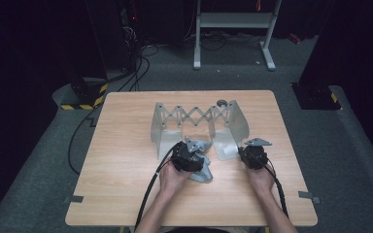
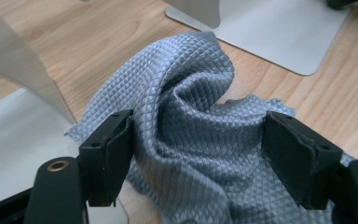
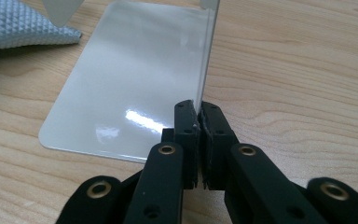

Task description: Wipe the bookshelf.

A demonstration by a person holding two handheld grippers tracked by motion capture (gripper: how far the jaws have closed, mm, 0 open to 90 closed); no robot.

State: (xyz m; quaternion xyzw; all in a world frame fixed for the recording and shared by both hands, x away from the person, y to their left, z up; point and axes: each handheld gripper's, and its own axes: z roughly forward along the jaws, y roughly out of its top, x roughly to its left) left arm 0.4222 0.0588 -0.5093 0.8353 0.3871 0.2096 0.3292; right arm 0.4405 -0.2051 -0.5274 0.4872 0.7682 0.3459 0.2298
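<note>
The right gripper (image 3: pixel 199 123) has its jaws pressed together on the near edge of the rack's (image 1: pixel 199 119) right upright plate, pinning that metal stand in place at the right of the table (image 1: pixel 126 160). The left gripper (image 2: pixel 198 154) hangs over the cloth (image 2: pixel 191 121), jaws spread wide, with the crumpled grey fabric bunched between them but not pinched; no pad presses on it. The cloth lies near the middle of the table, just in front of the rack, between its two base plates and partly over the left one.

The step in hand looks like taking up the cloth while the rack is steadied. To do it well, the left gripper should sink so both pads straddle the raised fold, then close on that ridge rather than on a single loose layer, which could slip free. The right gripper should keep a firm hold on the plate so the scissor-linked rack neither slides nor folds.

The count: one cloth, one rack with two upright plates and two base plates, one small dark knob (image 1: pixel 221 102) at the far side, two grippers.
</note>
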